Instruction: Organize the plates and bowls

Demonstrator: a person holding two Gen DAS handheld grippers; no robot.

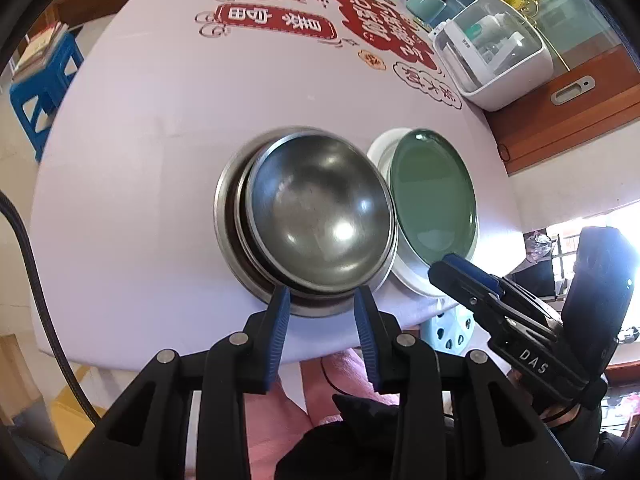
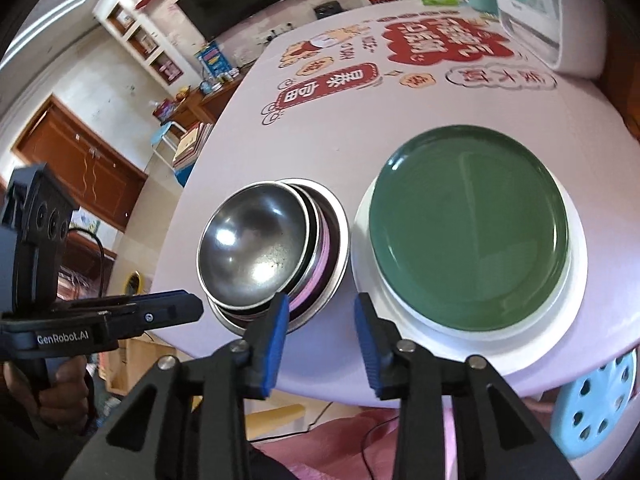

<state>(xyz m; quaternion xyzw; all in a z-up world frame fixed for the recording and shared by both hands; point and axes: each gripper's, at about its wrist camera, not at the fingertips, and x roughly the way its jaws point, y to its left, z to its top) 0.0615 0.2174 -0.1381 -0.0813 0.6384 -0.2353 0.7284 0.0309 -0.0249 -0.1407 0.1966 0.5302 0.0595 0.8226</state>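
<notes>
Steel round bowl [image 1: 320, 212] sits crooked in its stack; both grippers [image 1: 322, 304] [image 2: 322, 312] hang open and empty, so nudge it flat gently

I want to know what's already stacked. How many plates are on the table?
2. The green plate lies on top of the white plate, beside the stack of metal bowls. A further plate between them could be hidden.

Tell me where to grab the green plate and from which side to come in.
Grip the green plate by its raised rim at the near edge, coming from the table's front edge with one finger over the rim and one under. It lies flat on the wider white plate, so only the rim offers a hold. The right gripper, open, is nearest.
</notes>
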